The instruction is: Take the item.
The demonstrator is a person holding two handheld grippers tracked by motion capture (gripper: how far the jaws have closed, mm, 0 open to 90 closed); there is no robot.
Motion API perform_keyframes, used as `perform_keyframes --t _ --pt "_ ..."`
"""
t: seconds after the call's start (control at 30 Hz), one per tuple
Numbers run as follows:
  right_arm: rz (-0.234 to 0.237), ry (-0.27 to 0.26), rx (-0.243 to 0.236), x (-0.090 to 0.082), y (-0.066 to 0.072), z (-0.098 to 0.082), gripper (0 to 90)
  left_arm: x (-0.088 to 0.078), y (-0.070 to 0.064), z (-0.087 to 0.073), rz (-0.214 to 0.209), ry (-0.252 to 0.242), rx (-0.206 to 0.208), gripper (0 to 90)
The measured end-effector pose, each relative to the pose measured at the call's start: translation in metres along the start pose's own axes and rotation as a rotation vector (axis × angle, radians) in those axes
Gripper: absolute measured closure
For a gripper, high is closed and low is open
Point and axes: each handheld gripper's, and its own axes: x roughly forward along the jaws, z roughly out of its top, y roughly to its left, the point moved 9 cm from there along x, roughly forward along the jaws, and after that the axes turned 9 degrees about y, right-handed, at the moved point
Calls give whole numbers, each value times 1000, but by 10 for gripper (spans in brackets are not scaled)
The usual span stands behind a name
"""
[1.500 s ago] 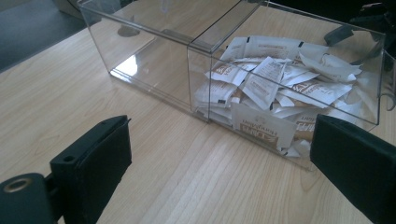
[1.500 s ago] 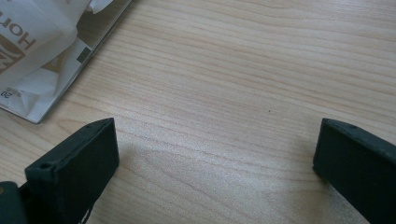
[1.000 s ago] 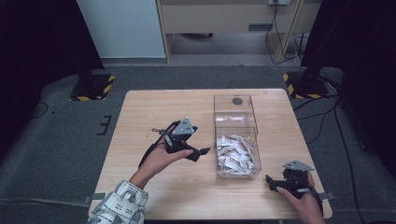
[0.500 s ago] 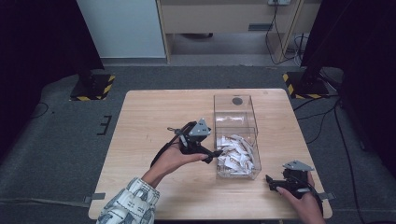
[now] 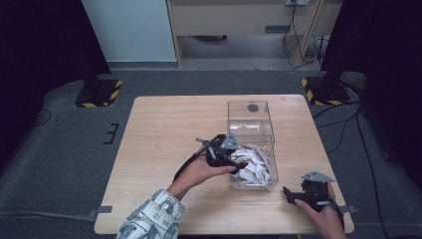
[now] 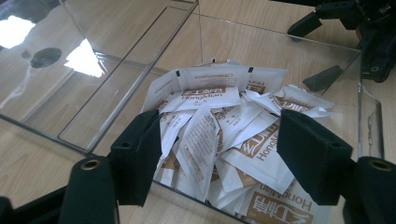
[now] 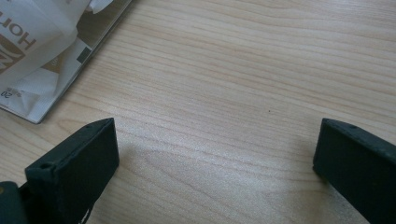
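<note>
Left gripper (image 6: 219,154), jaws wide apart, poised over sachets (image 6: 224,126) heaped in clear box (image 5: 251,149). Right gripper (image 5: 298,195), jaws open, empty, beside box on counter (image 5: 164,129). Recommend: descend, pinch single sachet w/o snagging neighbours.

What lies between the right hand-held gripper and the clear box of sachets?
Only bare table separates the right hand-held gripper from the clear box, per the high view.

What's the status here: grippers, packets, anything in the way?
Left gripper open, jaws over the packets in the clear box. Right gripper open, over bare table. Box wall before the left jaws.
</note>
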Motion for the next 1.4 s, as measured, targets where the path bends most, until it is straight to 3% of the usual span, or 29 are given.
perform_keyframes --t 0.27,0.47,0.73,0.9,1.03,1.17,1.4 --pt "0 0 0 0 0 0 5 13 -2 0 9 57 6 490" --pt "0 0 0 0 0 0 5 17 0 -1 10 64 -2 638" --pt "0 0 0 0 0 0 5 21 1 -4 6 83 -6 699" --pt "0 0 0 0 0 0 5 23 1 -6 0 97 -12 786" --pt "0 0 -1 0 0 0 5 22 -1 -4 -13 86 -12 874" --pt "0 0 -1 0 0 0 5 18 -3 0 -15 60 -1 890" --pt "0 0 -1 0 0 0 5 11 -2 5 -41 10 -37 891"
